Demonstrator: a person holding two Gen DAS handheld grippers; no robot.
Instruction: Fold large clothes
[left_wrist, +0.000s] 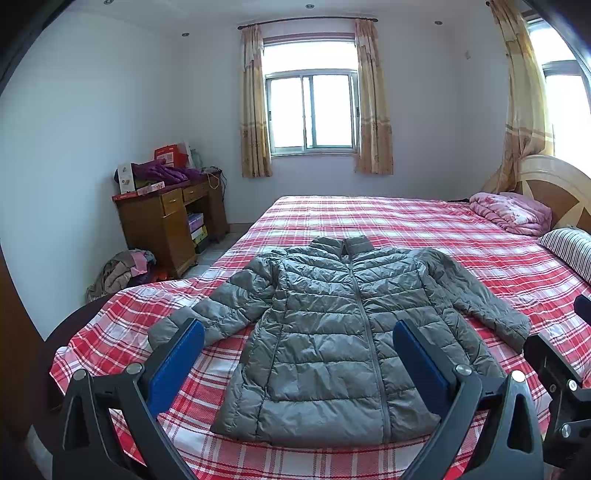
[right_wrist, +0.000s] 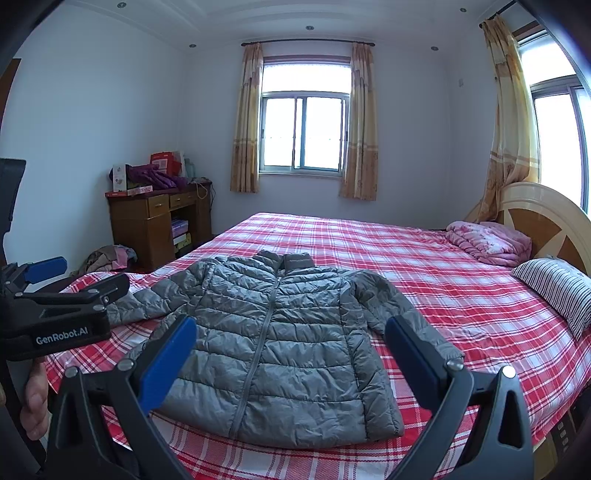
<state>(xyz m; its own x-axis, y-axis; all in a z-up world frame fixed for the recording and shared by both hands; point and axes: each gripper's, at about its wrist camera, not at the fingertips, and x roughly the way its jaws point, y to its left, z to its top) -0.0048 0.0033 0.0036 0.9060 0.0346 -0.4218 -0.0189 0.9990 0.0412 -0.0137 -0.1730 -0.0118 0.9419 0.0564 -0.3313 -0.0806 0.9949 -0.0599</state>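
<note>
Lying flat and zipped, front up, the grey puffer jacket (left_wrist: 325, 332) rests on the red plaid bed (left_wrist: 424, 229) near its foot edge, collar pointing toward the window (left_wrist: 312, 110), both sleeves spread out to the sides. We judge the folding not yet begun. Our left gripper (left_wrist: 298, 363) hovers above the jacket's hem with its jaws spread wide and nothing between them; our right gripper (right_wrist: 290, 360) hangs likewise over the hem, wide open and empty. From here we risk pinching only the slippery outer shell, so the padding slides and the fold springs back; a sleeve dragged carelessly could also rumple the sheet under the jacket. Beyond the jacket, left of the window, the wooden desk (left_wrist: 162, 221) keeps boxes in its open cubby.
</note>
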